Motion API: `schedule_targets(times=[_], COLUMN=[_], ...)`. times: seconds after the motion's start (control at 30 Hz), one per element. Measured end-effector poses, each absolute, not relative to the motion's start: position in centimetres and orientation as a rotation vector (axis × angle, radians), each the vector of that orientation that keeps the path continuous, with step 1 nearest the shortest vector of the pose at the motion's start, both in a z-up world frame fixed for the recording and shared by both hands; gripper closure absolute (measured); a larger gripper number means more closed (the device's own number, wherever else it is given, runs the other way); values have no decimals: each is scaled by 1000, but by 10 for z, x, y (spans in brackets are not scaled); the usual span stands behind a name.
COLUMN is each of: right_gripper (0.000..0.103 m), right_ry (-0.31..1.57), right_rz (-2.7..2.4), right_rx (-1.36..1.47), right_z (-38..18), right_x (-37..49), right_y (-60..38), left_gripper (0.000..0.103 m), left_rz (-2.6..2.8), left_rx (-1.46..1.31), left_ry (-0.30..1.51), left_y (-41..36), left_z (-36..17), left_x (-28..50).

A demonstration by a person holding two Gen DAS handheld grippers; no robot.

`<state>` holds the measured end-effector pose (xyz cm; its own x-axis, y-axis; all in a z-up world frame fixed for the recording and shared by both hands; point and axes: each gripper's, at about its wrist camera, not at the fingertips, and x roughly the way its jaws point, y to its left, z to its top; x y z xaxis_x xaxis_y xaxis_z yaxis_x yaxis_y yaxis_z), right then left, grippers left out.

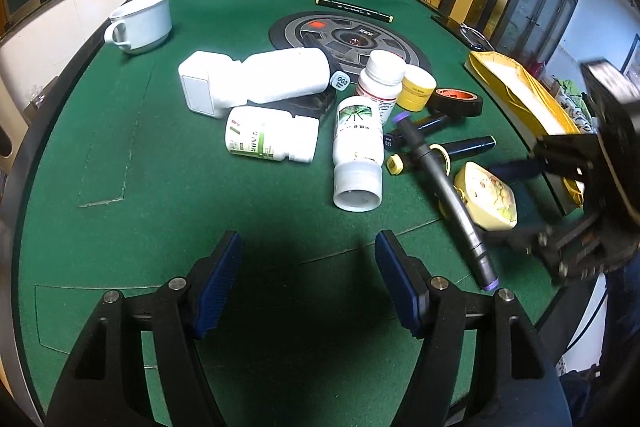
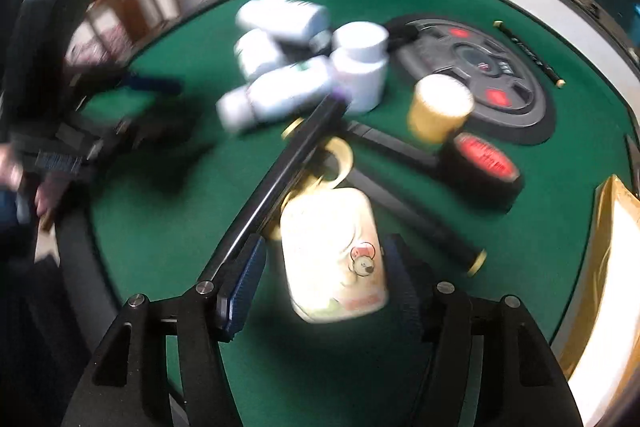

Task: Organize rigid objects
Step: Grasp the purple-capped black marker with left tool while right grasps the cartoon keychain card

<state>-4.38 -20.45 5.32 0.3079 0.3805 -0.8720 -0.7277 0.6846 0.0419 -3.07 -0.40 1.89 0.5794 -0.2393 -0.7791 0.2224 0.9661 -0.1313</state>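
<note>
Honestly, quick status from our end:

Step in hand: we're lining up the right gripper [image 2: 324,279] on the cream tin [image 2: 332,255] with the cartoon print; looks like the reach-and-straddle part of a pick, not a lift yet.

Where the tin is: lying on the green felt table [image 1: 160,147], near its edge, just beside the long black marker [image 1: 452,203] with purple ends, which slants along the tin's side.

Right claw: spread, one jaw on each side of the tin. The wrist view is smeared, so we can't swear the pads are clear, but we read it as not pinching yet.

Left claw: the left gripper [image 1: 308,283] is spread wide over bare felt, nothing between its jaws.

Rest of the pile: white pill bottles [image 1: 356,155], yellow jar [image 1: 418,87], black tape roll [image 1: 456,101] and more markers clustered mid-table; white mug [image 1: 140,23] well apart at the back.

Likely destination: our guess is the yellow box [image 1: 516,95] at the table's side.

Next move calls for: squaring the jaws on the tin's flat sides and closing without catching that marker, which sits right at one jaw.
</note>
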Motion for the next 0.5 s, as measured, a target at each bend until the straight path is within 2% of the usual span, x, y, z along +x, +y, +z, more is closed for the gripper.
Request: schedule_targets(times=[0.33,0.43,0.5], right_gripper=[46,60,61], right_ry=[983,968,965], right_rz=[661,652,614], right_rx=[-447,-414,-393], right_z=[51,50,49], right_x=[-45,-37,-38], right_y=[-196,-191,-192], left_gripper=[35,35,35], left_rz=[-289,-297,-309], left_rx=[-13,-25,-39], left_ry=[938,937,937], left_y=[-16,-18,-19], left_z=[21,27,30], left_x=[-30,-31,-33])
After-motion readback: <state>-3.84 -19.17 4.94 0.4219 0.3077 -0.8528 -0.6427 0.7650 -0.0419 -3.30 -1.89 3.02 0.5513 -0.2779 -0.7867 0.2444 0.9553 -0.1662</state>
